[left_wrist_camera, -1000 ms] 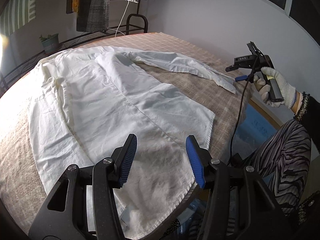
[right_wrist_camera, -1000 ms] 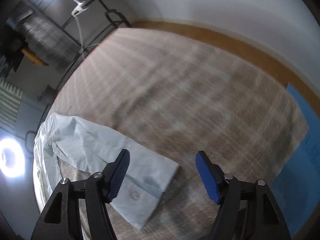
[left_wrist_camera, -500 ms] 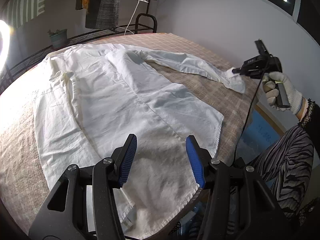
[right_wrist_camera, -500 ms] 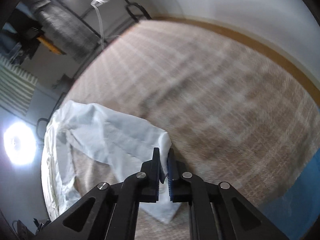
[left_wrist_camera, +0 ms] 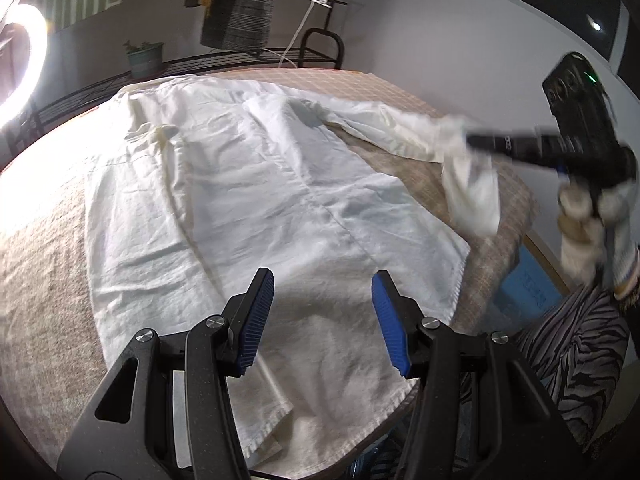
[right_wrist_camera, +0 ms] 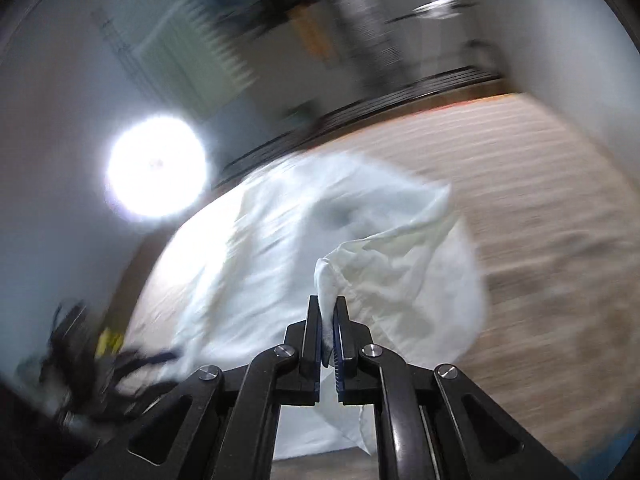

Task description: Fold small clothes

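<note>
A white long-sleeved shirt lies spread on the brown checked tabletop. My left gripper hovers open over the shirt's lower hem, nothing between its blue pads. At the right of the left wrist view, my right gripper is held by a gloved hand and is shut on the sleeve cuff, which hangs lifted off the table. In the blurred right wrist view, the right gripper pinches the white sleeve between its pads, with the shirt body beyond.
A ring light glares at the far left. A metal rack, a potted plant and hanging clothes stand behind the table. A person's striped trousers and a blue box are at the table's right edge.
The right gripper closed on the sleeve cuff, then lifted it and swung it in over the table towards the shirt body while rolling. The left gripper shifted only slightly and stayed open.
</note>
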Motion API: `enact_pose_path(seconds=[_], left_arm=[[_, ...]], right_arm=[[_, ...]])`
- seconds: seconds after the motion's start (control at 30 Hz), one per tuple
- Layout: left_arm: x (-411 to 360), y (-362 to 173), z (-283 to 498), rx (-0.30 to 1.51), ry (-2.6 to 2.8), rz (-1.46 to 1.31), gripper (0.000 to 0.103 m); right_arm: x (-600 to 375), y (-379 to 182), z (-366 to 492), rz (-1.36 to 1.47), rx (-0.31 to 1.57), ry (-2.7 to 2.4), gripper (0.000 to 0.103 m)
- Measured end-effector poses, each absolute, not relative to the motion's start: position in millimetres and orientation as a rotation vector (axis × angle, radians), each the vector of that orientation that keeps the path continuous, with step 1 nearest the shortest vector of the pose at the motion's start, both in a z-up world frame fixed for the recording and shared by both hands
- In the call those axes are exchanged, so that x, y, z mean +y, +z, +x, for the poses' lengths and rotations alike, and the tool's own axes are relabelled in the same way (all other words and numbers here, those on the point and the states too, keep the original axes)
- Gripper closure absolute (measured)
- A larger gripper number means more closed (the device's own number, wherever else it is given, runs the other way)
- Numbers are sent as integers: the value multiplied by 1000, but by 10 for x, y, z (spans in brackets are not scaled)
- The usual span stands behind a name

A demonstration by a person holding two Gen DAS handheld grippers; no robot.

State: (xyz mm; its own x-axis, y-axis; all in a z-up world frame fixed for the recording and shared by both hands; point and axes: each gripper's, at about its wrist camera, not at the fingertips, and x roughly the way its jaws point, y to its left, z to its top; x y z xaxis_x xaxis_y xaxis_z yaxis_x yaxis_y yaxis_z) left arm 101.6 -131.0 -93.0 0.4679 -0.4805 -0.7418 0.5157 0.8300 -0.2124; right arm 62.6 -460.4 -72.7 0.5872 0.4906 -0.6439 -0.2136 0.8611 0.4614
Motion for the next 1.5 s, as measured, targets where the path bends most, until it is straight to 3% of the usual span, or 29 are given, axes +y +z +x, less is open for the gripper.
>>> enact_pose_path(seconds=[0.17, 0.23, 0.27, 0.37, 0.47, 0.73, 0.77, 0.87, 0.9, 1.1, 1.2, 1.27, 1.3, 1.37, 1.5], left_arm=[[-1263, -961, 999, 911, -615, -6, 50], [-1281, -975, 990, 919, -631, -35, 50], [-1302, -982, 990, 922, -636, -44, 50], [-1417, -1019, 988, 931, -666, -70, 50], [-1582, -1064, 1008, 938, -694, -83, 50], [-1892, -1316, 1157, 978, -677, -57, 51], [-1896, -1354, 1178, 986, -676, -68, 53], [-1896, -1435, 1218, 1014, -692, -107, 89], [-1906, -1452, 1228, 1018, -696, -108, 94], [-1932, -1459, 1230, 1025, -723, -115, 101], [-1942, -1438, 1219, 1025, -726, -112, 102], [-1950, -1428, 1217, 1026, -730, -108, 102], [-1955, -1427, 1227, 1027, -732, -112, 102], [-1960, -1417, 1221, 1026, -735, -116, 102], [-1952, -1378, 1206, 1020, -741, -152, 103]], right_arm=[[-3838, -1002, 491, 140, 991, 622, 99], [-3717, -1124, 485, 117, 1059, 676, 89], [-3708, -1153, 487, 105, 1084, 684, 79], [-3756, -1057, 553, 110, 1079, 720, 78], [-3945, -845, 743, 129, 1035, 708, 60], [-4190, -720, 1769, 157, 1004, 420, 56], [-4202, -741, 1909, 160, 1007, 391, 51], [-4316, -872, 2403, 224, 1021, 309, 51], [-4338, -921, 2555, 251, 1028, 295, 51], [-4281, -1139, 3197, 239, 1067, 204, 51], [-4249, -1244, 3412, 218, 1076, 162, 54], [-4274, -1337, 3495, 266, 1085, 178, 82], [-4270, -1371, 3520, 280, 1098, 180, 83], [-4226, -1430, 3573, 260, 1109, 178, 101], [-4172, -1383, 3591, 231, 1083, 179, 103]])
